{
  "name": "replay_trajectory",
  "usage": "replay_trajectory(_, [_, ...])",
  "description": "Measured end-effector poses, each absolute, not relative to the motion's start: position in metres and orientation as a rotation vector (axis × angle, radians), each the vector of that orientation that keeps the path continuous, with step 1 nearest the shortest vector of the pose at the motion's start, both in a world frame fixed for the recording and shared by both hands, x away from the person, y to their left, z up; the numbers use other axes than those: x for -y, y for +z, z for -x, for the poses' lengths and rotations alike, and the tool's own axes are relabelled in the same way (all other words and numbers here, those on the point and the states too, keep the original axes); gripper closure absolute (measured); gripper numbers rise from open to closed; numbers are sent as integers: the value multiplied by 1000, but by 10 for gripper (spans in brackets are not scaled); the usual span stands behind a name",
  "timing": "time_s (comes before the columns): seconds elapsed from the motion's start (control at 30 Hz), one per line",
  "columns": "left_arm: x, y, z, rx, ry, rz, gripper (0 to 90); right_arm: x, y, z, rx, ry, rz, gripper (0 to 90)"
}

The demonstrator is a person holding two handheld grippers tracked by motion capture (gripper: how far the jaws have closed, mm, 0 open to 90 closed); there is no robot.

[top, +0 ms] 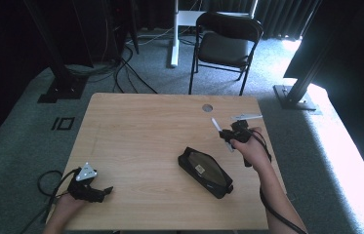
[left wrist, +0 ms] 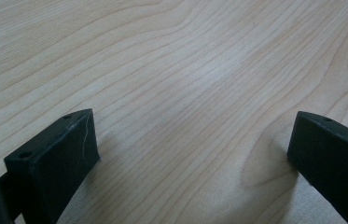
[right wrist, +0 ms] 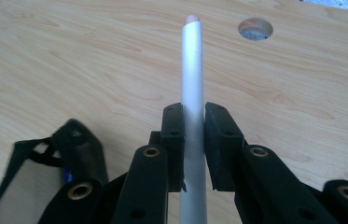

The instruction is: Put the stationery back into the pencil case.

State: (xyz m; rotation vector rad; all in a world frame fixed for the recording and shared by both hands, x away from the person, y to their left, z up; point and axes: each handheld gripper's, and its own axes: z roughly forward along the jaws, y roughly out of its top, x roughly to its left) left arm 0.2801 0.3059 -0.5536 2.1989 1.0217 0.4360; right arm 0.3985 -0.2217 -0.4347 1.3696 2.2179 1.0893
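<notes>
Here the right hand-held gripper (right wrist: 193, 140) clamps a white pen (right wrist: 193, 70), lower end cut off; left hand-held gripper (left wrist: 190, 154) gapes.

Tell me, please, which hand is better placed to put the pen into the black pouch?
The right. Its gripper is already shut on the white pen, close beside the black pouch. The left gripper rests open at the table's far corner, holding nothing.

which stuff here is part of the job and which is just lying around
In the job:
- white pen, clamped in the right gripper
- black pencil case on the table

Lying about:
- left gripper, open over bare wood
- folding chair behind the table
- cables on the floor
</notes>
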Motion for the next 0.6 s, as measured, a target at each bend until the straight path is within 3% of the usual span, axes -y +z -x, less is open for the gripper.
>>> replay_trajectory(0.6, [-306, -554, -280, -1020, 439, -2200, 20, 201, -415, -360, -2312, 1167, -1188, 785])
